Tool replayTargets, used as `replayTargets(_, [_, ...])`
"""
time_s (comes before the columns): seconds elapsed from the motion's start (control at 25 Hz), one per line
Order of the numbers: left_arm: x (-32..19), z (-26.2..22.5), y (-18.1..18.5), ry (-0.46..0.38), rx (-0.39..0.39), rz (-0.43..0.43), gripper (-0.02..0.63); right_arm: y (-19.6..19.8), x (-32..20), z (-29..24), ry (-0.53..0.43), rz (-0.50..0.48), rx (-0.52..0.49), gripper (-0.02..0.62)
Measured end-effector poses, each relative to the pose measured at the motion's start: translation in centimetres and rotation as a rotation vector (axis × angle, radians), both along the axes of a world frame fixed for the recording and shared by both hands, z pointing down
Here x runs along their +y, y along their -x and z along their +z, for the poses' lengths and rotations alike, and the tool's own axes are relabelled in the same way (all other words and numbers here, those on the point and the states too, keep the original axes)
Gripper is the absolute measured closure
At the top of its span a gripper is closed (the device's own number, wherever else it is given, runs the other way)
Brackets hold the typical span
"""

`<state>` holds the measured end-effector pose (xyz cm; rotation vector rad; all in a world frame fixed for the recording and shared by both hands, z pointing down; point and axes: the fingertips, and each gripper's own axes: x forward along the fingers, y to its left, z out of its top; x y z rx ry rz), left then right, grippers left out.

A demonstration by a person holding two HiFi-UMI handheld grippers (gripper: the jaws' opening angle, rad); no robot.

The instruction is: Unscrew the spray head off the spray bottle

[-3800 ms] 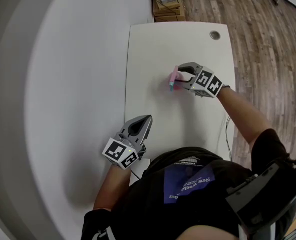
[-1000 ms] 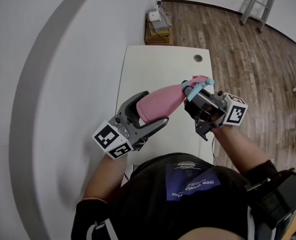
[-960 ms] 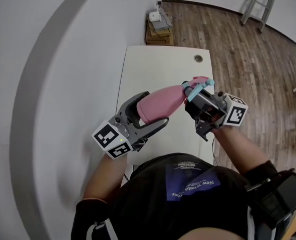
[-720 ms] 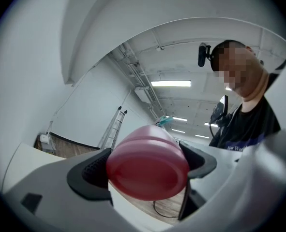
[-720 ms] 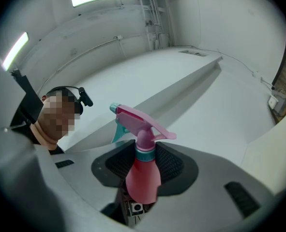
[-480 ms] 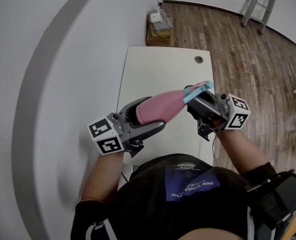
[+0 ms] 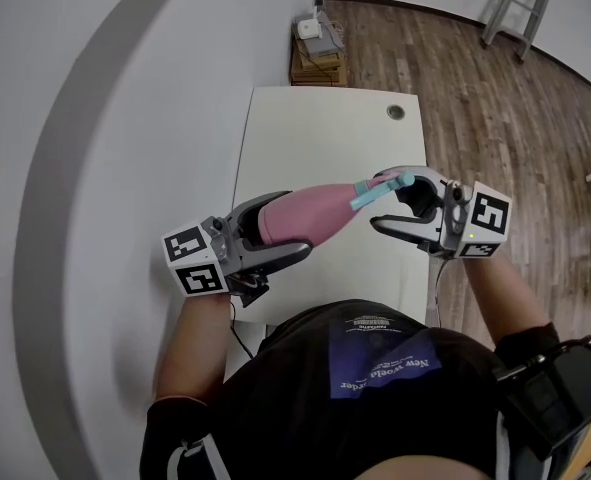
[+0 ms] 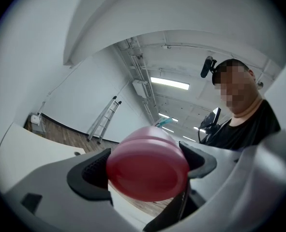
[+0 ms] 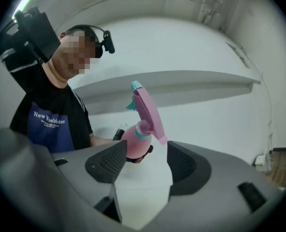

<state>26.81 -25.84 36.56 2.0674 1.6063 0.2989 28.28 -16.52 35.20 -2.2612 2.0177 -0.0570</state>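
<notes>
– Spray bottle (image 7: 300, 218): where is it being held?

– It is being carried in the air at the centre of the head view, above the near end of the white table (image 7: 315, 128). It is lying roughly level, with its base toward the left of the frame and its neck toward the right.

– What is being done by the left gripper (image 7: 287, 226)?

– The pink body is being clamped by it. In the left gripper view the round base is filling the gap, and both dark pads (image 8: 87, 170) are being pressed against its sides.

– And the spray head (image 7: 380, 185)?

– It is sitting on the neck, pink with a teal collar and nozzle. It is being pointed toward the right gripper (image 7: 378, 203), right of centre, and is showing between that gripper's two jaw tips.

– Is it being gripped there?

– No. Those jaws have just been opening and are being kept well apart. In the right gripper view the head is showing above and beyond the gap, and neither pad is being pressed on it.

– What else is being shown?

– A wooden floor (image 7: 495, 98) is being shown at the upper right of the head view, with a ladder (image 7: 505, 8) in the top corner.
</notes>
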Motion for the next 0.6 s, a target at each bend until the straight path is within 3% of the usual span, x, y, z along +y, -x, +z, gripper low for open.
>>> replayTargets(0.12, [0.5, 0.7, 0.2, -0.054, -0.007, 0.045, 0.163, -0.3, 0.7, 0.4, 0.083, 0.006, 0.063, 0.339])
replayTargets(0.36, [0.8, 2.5, 0.4, -0.115, -0.063, 0.105, 0.163, 1.7, -0.9, 0.7, 0.220, -0.041, 0.256, 0.338])
replayTargets(0.52, [1.2, 2.7, 0.3, -0.125, -0.094, 0.116, 0.163, 2.3, -1.1, 1.3, 0.278, -0.078, 0.277, 0.442])
replayTargets(0.6, [1.4, 2.5, 1.2, -0.138, -0.084, 0.120, 0.163, 3.4, -1.0, 1.3, 0.287, -0.105, 0.273, 0.459])
